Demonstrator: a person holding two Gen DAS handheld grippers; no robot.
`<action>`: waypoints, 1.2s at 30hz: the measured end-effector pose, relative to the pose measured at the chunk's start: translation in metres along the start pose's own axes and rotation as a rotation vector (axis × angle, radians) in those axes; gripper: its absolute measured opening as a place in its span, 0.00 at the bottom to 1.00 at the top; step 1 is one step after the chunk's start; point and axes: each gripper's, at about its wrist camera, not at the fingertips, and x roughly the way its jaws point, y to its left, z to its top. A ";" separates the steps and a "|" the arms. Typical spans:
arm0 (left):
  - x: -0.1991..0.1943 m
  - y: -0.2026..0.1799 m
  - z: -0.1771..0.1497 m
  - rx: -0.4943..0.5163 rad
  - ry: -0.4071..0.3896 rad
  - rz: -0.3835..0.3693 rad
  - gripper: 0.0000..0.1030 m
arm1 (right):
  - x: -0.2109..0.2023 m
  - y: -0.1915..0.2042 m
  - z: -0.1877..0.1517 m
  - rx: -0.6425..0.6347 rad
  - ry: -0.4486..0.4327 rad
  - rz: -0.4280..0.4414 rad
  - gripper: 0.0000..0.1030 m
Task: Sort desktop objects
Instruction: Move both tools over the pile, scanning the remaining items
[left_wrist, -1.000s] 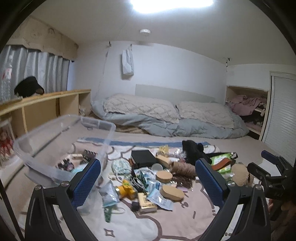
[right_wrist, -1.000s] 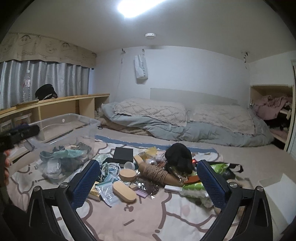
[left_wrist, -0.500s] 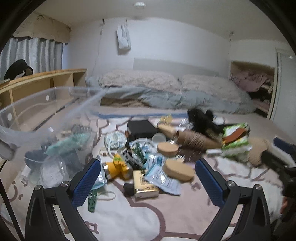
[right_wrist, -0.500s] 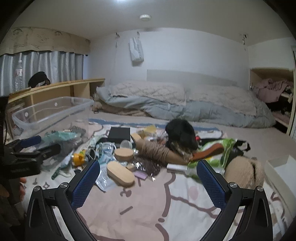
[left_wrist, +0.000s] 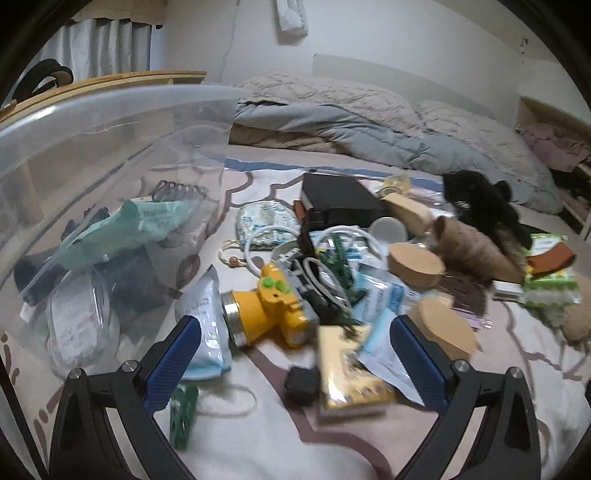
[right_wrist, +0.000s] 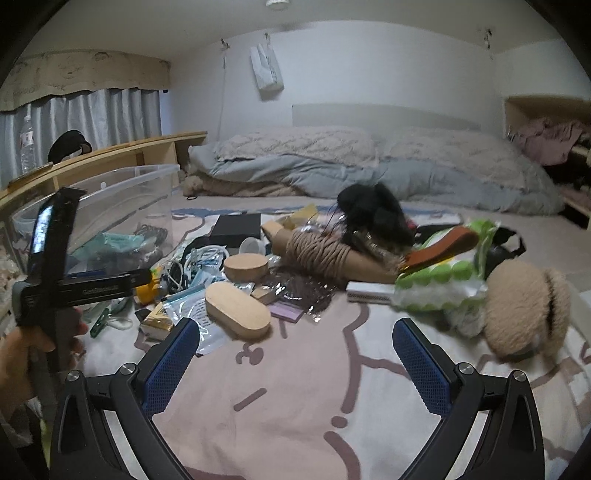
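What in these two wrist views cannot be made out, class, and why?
- Left wrist: yellow packet print, motion-blurred.
- Left wrist: clear bin contents, hazed by its wall.
- Right wrist: yellow headlamp, mostly hidden behind the left gripper.
- Right wrist: white box, cut by right edge.

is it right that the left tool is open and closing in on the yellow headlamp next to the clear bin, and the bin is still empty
Not quite: the clear bin is not empty. The left wrist view shows a green packet and other bagged items already inside it. The rest holds: the left tool is open, with the yellow headlamp just ahead beside the bin.
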 end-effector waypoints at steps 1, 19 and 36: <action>0.006 0.001 0.001 0.001 0.007 0.007 1.00 | 0.007 0.000 0.001 0.004 0.015 0.000 1.00; 0.050 -0.007 -0.007 0.069 0.150 0.005 1.00 | 0.136 -0.044 -0.005 0.237 0.373 -0.026 1.00; 0.053 -0.041 -0.016 0.182 0.181 -0.051 1.00 | 0.151 -0.049 0.000 0.206 0.403 -0.111 1.00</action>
